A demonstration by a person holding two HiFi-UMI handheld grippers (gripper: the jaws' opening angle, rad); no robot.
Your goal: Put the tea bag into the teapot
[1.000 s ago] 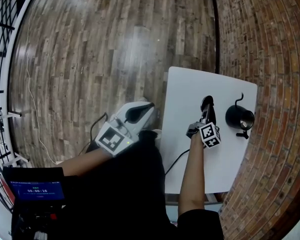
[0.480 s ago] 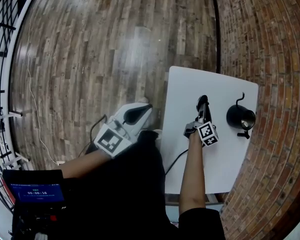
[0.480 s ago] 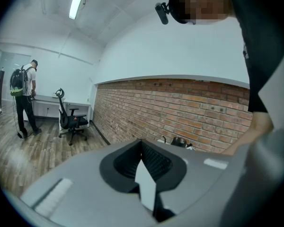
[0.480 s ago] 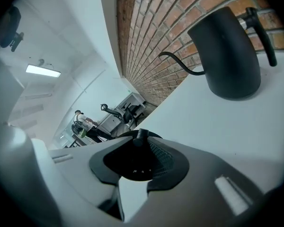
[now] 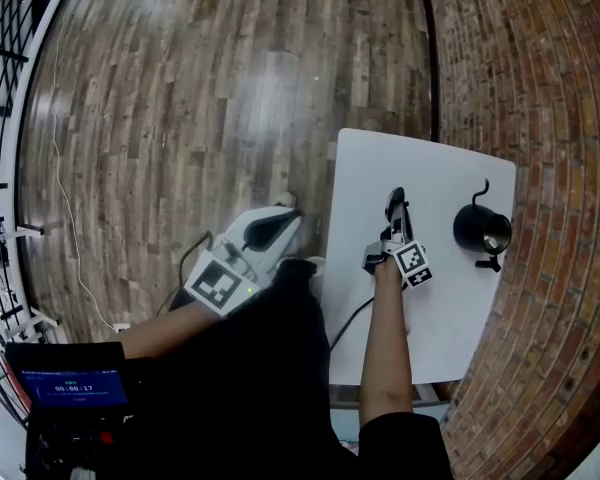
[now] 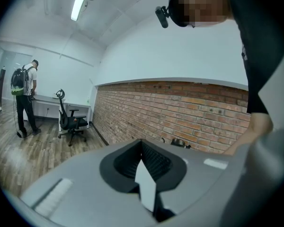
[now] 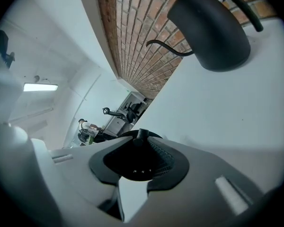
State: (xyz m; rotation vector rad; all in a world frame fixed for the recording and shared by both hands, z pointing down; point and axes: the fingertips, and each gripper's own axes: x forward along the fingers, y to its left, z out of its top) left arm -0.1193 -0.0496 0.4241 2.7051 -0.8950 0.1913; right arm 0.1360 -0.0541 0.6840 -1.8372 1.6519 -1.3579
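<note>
Right gripper [image 5: 395, 200] hangs over the white table [image 5: 380, 343], nose aimed at 12 o'clock and tipped a little downward. In its own view the right gripper [image 7: 141, 136] shows its jaws at a narrow gap, with nothing between the pads, only bare tabletop ahead. The black teapot [image 5: 480, 230] stands at 3 o'clock from that gripper and well apart from it, upright on the table's far right side, beside the brick wall [image 5: 545, 118]. From the right gripper view the teapot [image 7: 210, 27] sits up at 1 o'clock, its thin curved spout reaching toward 9 o'clock.

Over at 9 o'clock, the left gripper [image 5: 292, 218] is off the table, out above the wooden floor [image 5: 230, 98]. The left gripper [image 6: 142, 144] has its jaws drawn together and carries nothing; it looks level across the room toward the brick wall, with an office chair [image 6: 71, 119] at 9 o'clock.

The tea bag cannot be made out in any view.
</note>
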